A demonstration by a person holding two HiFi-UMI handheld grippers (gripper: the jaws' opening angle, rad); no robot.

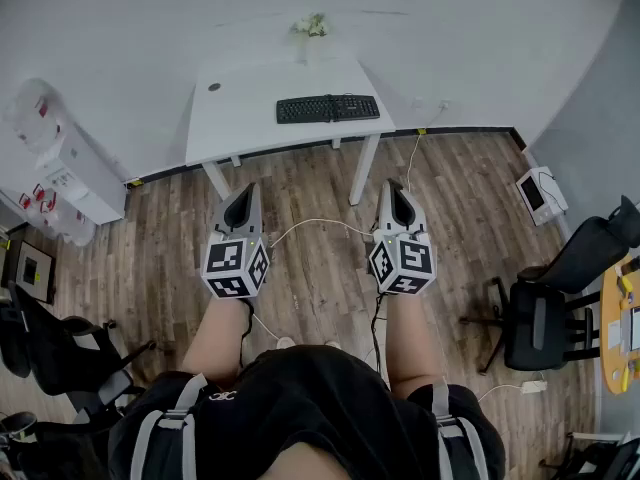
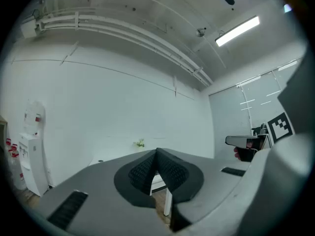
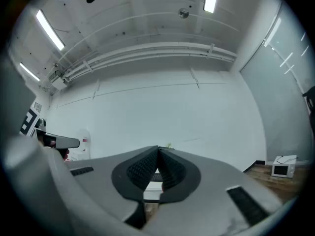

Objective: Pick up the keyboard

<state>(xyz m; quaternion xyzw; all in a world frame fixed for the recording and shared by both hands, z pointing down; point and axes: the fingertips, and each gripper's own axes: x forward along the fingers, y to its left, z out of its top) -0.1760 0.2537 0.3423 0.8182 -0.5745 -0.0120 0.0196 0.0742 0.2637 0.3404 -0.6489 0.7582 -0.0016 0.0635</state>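
**Head view.** Wood plank floor (image 1: 320,268) and a plain white wall (image 1: 450,28) behind it. A white table (image 1: 250,118) stands against that wall. A water dispenser (image 1: 70,173) is by the wall at left. There are two black office chairs, one lower left (image 1: 60,358) and one at right (image 1: 545,318). A small white box (image 1: 540,193) sits on the floor by the right wall. A white cable (image 1: 320,224) loops across the planks.

The keyboard (image 1: 328,108) is black and full-width. It lies flat on the table's right half with its long side parallel to the wall, and nothing touches it. A small plant (image 1: 313,26) stands behind it at the table's back edge.

The left gripper (image 1: 247,190) and right gripper (image 1: 396,188) are side by side and level over the floor. Both point toward the table and are well short of it.

**Left gripper view.** The jaws are fully together, pads meeting at the tips, with nothing between them. A white table leg (image 2: 168,200) shows through the gap below the tips. The plant sits just above the tips and the dispenser is far left. A strip light (image 2: 237,31) is on the ceiling. The other gripper shows at the right edge.

**Right gripper view.** The jaws are pressed together and empty. Just under the tips, a dark sliver of the keyboard (image 3: 156,177) shows on the white table edge, well apart from the pads. The white box is on the floor at far right. The other gripper is at the left edge.
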